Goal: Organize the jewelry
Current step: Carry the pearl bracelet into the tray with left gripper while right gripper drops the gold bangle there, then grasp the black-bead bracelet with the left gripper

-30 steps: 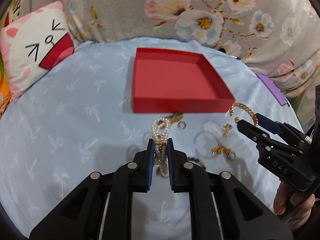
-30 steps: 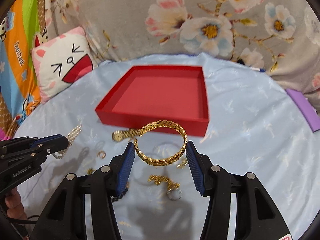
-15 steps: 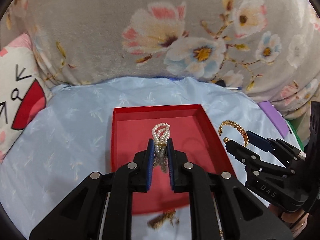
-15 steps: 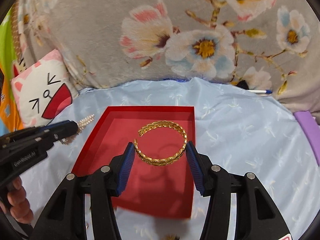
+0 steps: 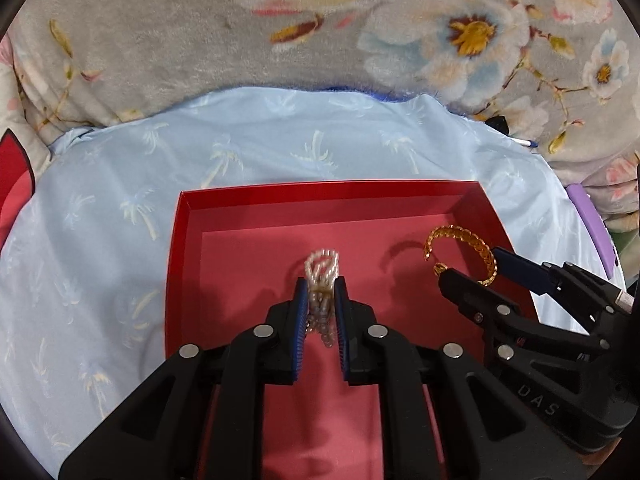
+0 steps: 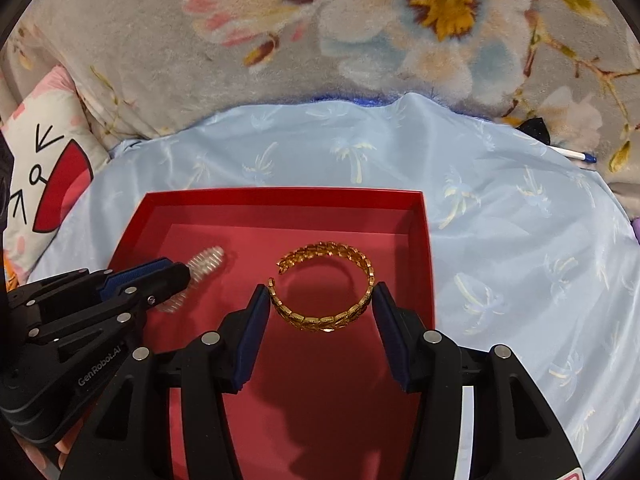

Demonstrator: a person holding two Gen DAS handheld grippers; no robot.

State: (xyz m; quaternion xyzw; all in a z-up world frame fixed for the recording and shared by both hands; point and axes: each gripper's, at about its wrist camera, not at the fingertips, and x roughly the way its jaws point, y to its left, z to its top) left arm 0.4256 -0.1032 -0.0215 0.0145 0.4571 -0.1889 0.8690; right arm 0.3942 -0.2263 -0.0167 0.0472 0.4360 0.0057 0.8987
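Observation:
A red open box (image 5: 188, 264) (image 6: 422, 236) lies on a pale blue sheet. My left gripper (image 5: 322, 292) is shut on a pearl bracelet (image 5: 321, 268) and holds it above the box's floor, near the middle; the bracelet shows blurred in the right wrist view (image 6: 206, 264). My right gripper (image 6: 320, 300) is shut on an open gold leaf-pattern bangle (image 6: 324, 284) and holds it over the right half of the box; it also shows in the left wrist view (image 5: 466, 254), to the right of the left gripper.
A grey floral blanket (image 5: 320, 32) rises behind the sheet. A cat-face cushion (image 6: 44, 172) lies at the left. A purple object (image 5: 588, 220) lies at the right edge, and a pen (image 6: 576, 155) at the far right.
Both grippers moved forward with their jewelry, from in front of the box to above its inside. The loose jewelry on the sheet has dropped out of view.

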